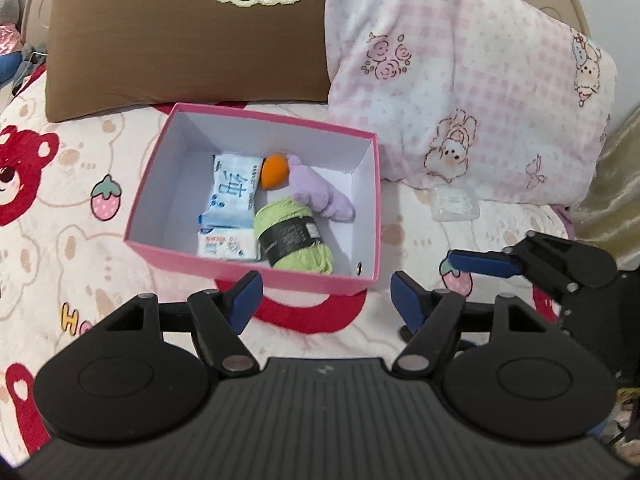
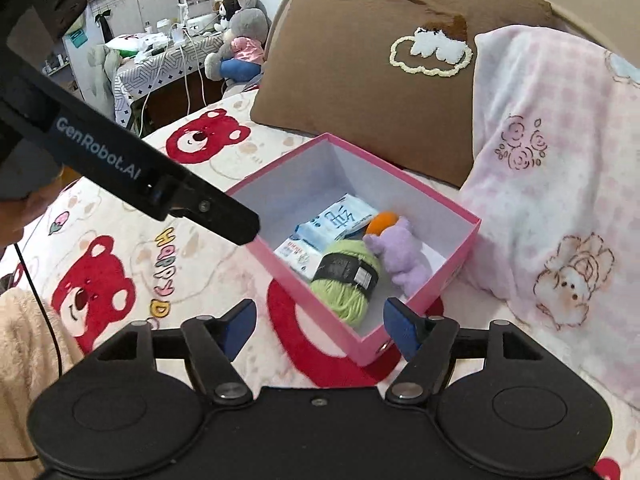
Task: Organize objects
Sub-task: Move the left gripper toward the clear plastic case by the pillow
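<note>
A pink box (image 1: 256, 114) with a white inside lies on the bear-print bedspread. It holds two tissue packs (image 1: 234, 190), an orange ball (image 1: 274, 172), a purple plush toy (image 1: 320, 196) and a green yarn skein (image 1: 294, 236). My left gripper (image 1: 326, 292) hovers open above the box's near wall, with nothing between its blue pads. My right gripper (image 2: 320, 320) stands open over the box's (image 2: 472, 222) near corner, above the yarn (image 2: 348, 280), and holds nothing. One of its blue fingers (image 1: 484, 264) shows at the right of the left wrist view.
A brown pillow (image 1: 180, 40) and a pink checked blanket (image 1: 460, 92) lean against the headboard behind the box. A small clear plastic case (image 1: 456, 204) lies by the blanket. Plush toys (image 2: 240, 40) and a cluttered desk (image 2: 160, 60) stand beyond the bed's left side.
</note>
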Demonstrator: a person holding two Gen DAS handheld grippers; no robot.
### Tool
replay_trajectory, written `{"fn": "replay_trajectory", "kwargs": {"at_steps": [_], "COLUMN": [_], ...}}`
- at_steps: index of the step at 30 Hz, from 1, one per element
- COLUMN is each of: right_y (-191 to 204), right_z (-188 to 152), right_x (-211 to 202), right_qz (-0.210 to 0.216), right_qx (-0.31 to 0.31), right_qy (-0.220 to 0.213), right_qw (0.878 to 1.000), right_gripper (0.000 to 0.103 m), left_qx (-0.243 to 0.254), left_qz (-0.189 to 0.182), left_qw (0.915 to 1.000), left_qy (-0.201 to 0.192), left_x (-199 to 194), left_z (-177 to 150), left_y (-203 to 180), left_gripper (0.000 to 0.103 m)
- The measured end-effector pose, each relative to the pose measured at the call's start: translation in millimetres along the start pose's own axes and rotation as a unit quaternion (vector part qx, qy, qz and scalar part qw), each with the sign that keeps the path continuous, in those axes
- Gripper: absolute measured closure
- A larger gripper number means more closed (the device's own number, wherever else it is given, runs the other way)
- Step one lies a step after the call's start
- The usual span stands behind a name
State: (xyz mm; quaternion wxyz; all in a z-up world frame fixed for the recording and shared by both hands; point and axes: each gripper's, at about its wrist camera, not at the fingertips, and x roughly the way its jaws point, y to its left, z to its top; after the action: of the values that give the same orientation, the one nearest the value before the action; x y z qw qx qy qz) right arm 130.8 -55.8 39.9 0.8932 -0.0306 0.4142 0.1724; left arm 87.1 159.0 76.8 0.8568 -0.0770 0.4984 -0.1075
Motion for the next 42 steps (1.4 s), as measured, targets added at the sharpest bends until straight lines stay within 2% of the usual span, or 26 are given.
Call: {"fn": "replay_trajectory", "kwargs": {"at_steps": [4, 6, 9, 16, 23, 27, 29, 32, 37, 39, 42], "right_y": [9.3, 17.0, 25.9, 27.6, 21.5, 11.4, 7.0, 0.4, -11.4, -16.3, -25.7], "right_z": [-9.4, -13.4, -19.4, -38.5, -65.7, -79.8, -87.0, -96.4, -110.3, -116.0, -122.9], "right_x": [-14.1, -20.1, -28.2, -48.6, -60.9, -65.8, -69.7, -73.1, -72.6, -71.1, -69.0], "right_qz": [0.003, -0.018, -0.037, -0.023, -0.031, -0.025, -0.024, -0.024, -0.03, -0.037, -0.041], "right_qx": [-0.002, -0.007, -0.017, 0.007, 0.011, 0.009, 0.014, 0.02, 0.019, 0.013, 0.02], "right_qy": [0.007, 0.005, 0.006, 0.011, 0.024, 0.04, 0.036, 0.035, 0.037, 0.04, 0.038], "right_qw": [1.0, 1.0, 0.999, 1.0, 0.999, 0.999, 0.999, 0.999, 0.999, 0.998, 0.998], "right_gripper": [0.022, 0.012, 0.012, 0.012, 0.012, 0.012, 0.012, 0.012, 0.012, 0.012, 0.012], "left_qx": [0.005, 0.006, 0.011, 0.036, 0.062, 0.094, 0.094, 0.087, 0.087, 0.095, 0.08], "left_qz": [0.003, 0.006, 0.002, -0.001, 0.005, 0.012, 0.023, 0.017, 0.024, 0.031, 0.029], "left_qw": [1.0, 0.9999, 0.9998, 0.9982, 0.9962, 0.9928, 0.9919, 0.9909, 0.9904, 0.9892, 0.9894], "left_qy": [0.008, 0.01, 0.018, 0.047, 0.061, 0.073, 0.082, 0.101, 0.104, 0.108, 0.118], "left_x": [-7.2, -9.2, -8.1, -7.5, -3.0, 5.7, 12.9, 23.1, 35.6, 41.7, 49.5], "left_z": [-14.8, -20.5, -26.6, -47.3, -58.8, -67.0, -70.3, -73.6, -76.7, -74.9, -70.5], "left_y": [-0.6, -3.3, -10.7, -31.4, -56.0, -72.0, -76.9, -82.3, -93.6, -97.6, -100.2], "left_gripper": [0.033, 0.032, 0.029, 0.026, 0.02, 0.02, 0.02, 0.019, 0.01, 0.01, 0.01]}}
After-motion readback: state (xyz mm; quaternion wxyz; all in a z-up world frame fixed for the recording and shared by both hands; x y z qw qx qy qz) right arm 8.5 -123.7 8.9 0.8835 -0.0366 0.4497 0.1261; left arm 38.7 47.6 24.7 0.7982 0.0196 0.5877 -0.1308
